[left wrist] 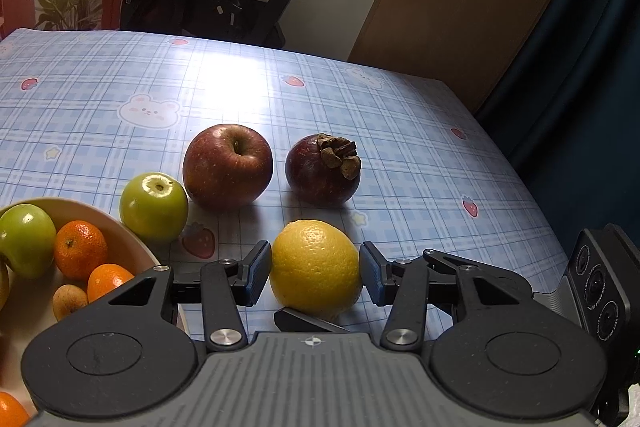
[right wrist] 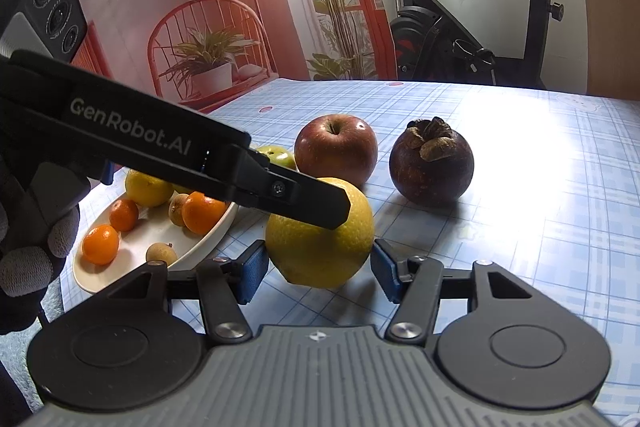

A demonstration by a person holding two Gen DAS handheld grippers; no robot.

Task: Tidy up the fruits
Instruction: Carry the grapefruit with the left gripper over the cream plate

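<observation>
A yellow lemon (left wrist: pixel 316 269) lies on the table between the pads of my left gripper (left wrist: pixel 315 273); both pads touch its sides. In the right wrist view the same lemon (right wrist: pixel 320 247) sits between the open pads of my right gripper (right wrist: pixel 319 269), with small gaps each side, and the left gripper's finger (right wrist: pixel 304 197) lies across it. Beyond stand a red apple (left wrist: pixel 228 167), a dark mangosteen (left wrist: pixel 323 169) and a green fruit (left wrist: pixel 154 207). A cream plate (right wrist: pixel 188 249) at left holds oranges, a lemon, a green fruit and small brown fruits.
The table carries a blue plaid cloth (left wrist: pixel 400 131); its right edge drops off near a dark curtain (left wrist: pixel 580 67). An exercise bike (right wrist: pixel 460 39) stands behind the table. A gloved hand (right wrist: pixel 28 247) holds the left gripper.
</observation>
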